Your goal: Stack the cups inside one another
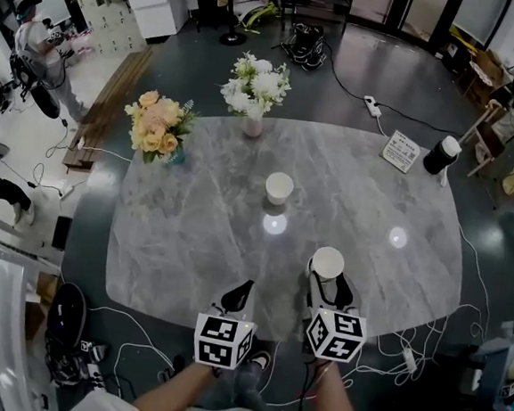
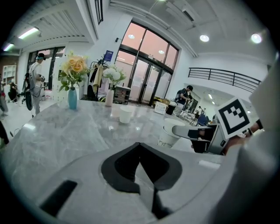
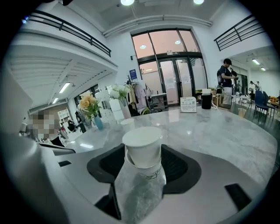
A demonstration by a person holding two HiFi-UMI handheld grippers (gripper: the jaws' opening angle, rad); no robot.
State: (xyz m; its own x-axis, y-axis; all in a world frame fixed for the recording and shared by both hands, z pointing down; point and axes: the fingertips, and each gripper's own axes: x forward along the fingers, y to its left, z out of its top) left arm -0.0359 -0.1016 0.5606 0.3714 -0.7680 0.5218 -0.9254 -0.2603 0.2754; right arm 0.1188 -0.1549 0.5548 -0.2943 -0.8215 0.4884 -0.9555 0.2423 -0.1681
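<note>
With both held out side by side at the near edge of the table, my right gripper clamps an upright cup, possibly two nested, my left gripper is closed on nothing, and a second cup stands mid-table.

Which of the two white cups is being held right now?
The cup nearest the person, clamped in the right gripper. The other cup stands free in the middle of the table, untouched.
</note>
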